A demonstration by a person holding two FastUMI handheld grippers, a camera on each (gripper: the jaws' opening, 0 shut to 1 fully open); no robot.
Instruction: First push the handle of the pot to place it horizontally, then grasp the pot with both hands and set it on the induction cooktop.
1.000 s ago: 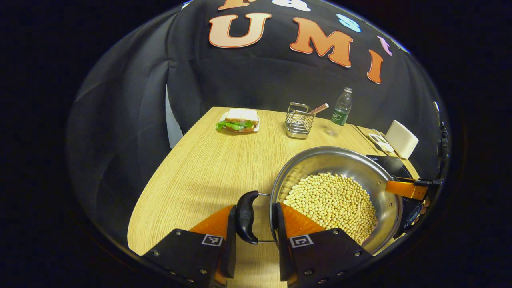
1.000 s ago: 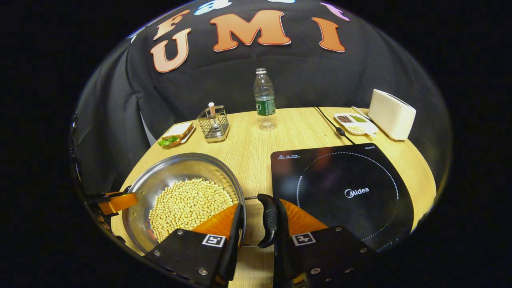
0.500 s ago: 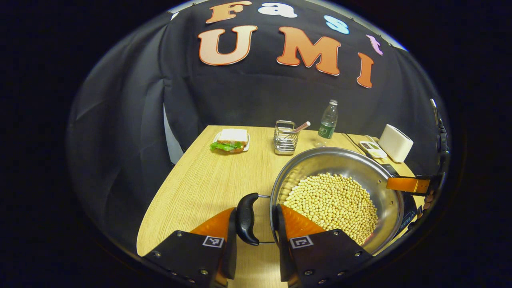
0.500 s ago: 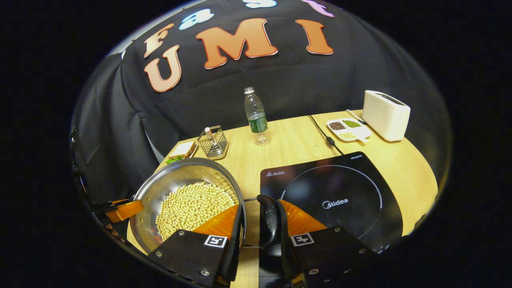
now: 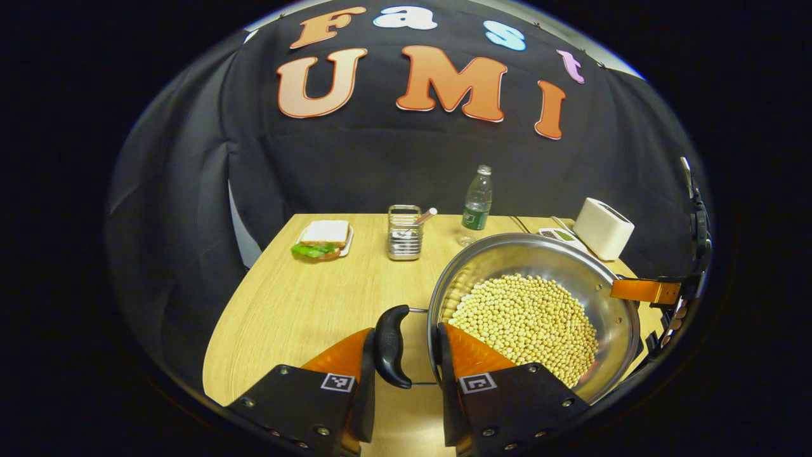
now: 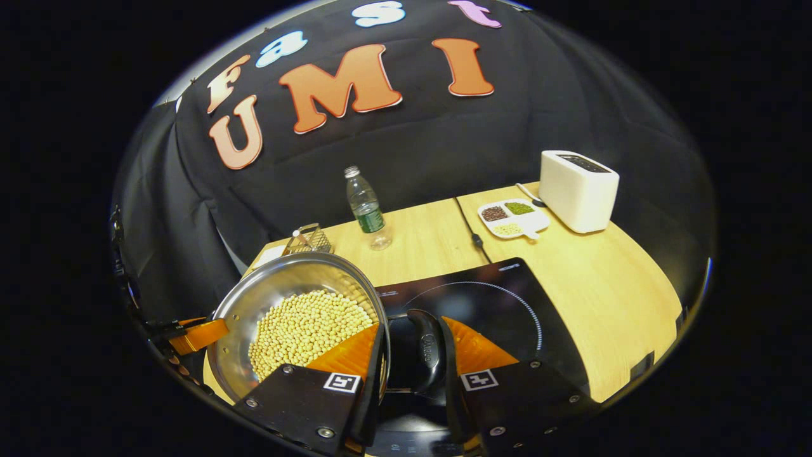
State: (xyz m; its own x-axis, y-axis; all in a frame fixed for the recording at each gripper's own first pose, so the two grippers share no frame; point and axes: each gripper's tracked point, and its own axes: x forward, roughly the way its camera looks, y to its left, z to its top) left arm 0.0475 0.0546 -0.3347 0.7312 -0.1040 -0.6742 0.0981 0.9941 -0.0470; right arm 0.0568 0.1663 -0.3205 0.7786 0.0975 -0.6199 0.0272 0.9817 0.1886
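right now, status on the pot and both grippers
Left gripper and right gripper each shut on a black side handle. Steel pot of soybeans lifted, partly over black induction cooktop. Path clear.

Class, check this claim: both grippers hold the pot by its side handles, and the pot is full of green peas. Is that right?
Not quite. The left gripper view shows the pot holds pale yellow beans, not green peas. Both the left gripper and right gripper do straddle its side handles.

A light wooden table (image 5: 298, 304) stands against black cloth walls (image 5: 380, 165).
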